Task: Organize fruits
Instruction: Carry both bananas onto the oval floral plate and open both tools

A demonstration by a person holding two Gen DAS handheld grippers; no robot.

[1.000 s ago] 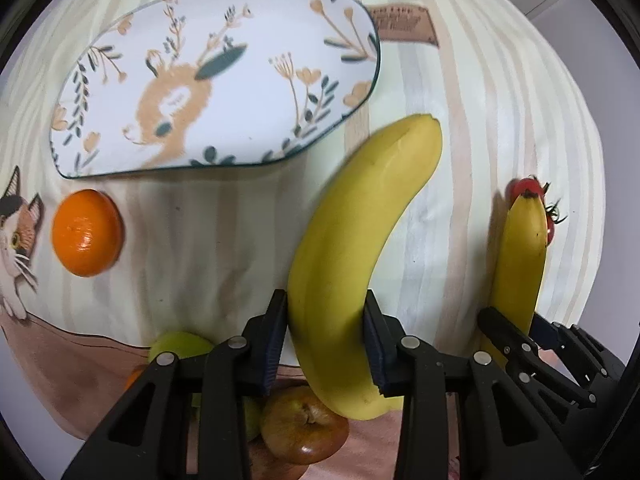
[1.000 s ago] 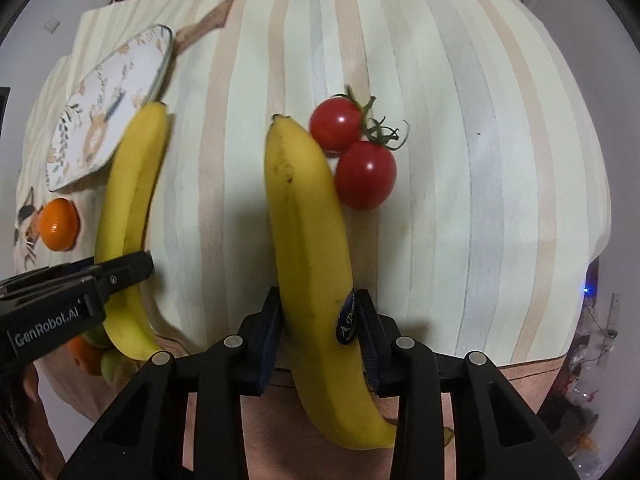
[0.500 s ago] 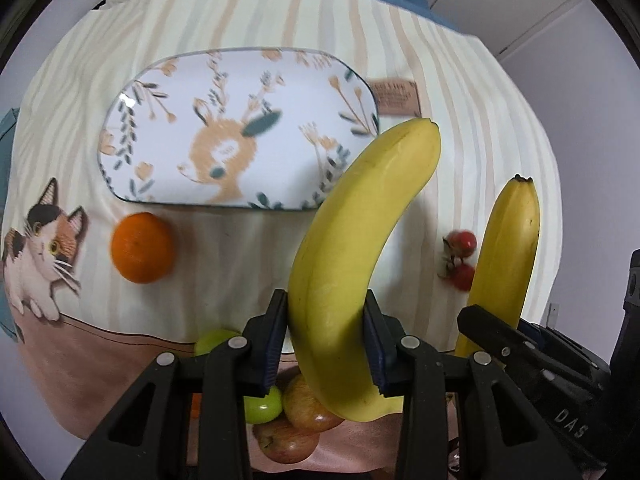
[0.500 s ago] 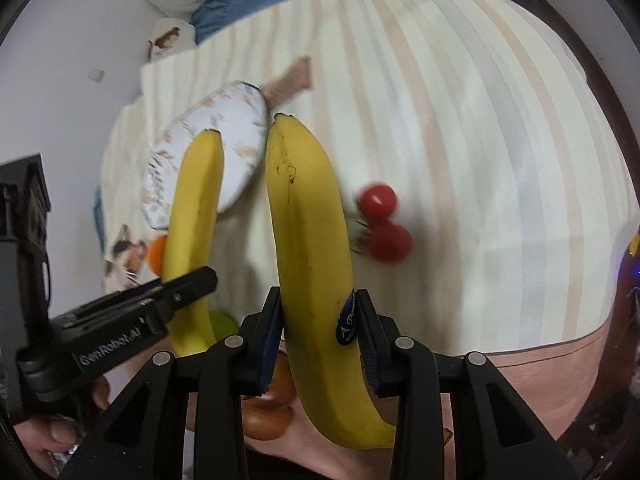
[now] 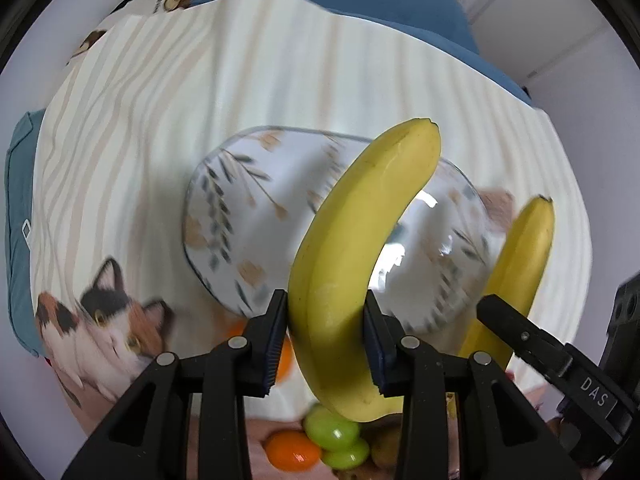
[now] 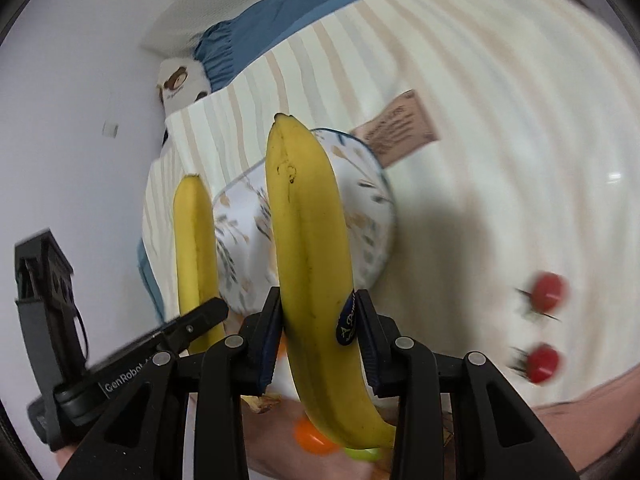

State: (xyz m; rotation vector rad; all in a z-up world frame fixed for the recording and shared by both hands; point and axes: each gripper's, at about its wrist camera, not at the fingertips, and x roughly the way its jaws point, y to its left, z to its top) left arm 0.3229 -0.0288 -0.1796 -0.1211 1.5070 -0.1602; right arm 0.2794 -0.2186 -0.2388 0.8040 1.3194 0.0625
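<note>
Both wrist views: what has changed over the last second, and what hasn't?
Both grippers have carried their bananas up off the striped cloth and toward the patterned plate, which now lies behind both. The left gripper stays clamped on its banana, the right gripper on the stickered banana.

Matt black plastic left gripper [image 5: 326, 340] with ribbed pads [image 5: 276, 344] and metal rivets; smooth, waxy banana [image 5: 360, 248] skin; glossy printed tray [image 5: 248, 216] showing glare; soft woven striped cloth [image 5: 240, 72]; shiny sticker [image 6: 347, 322] on second banana [image 6: 308, 240].
</note>
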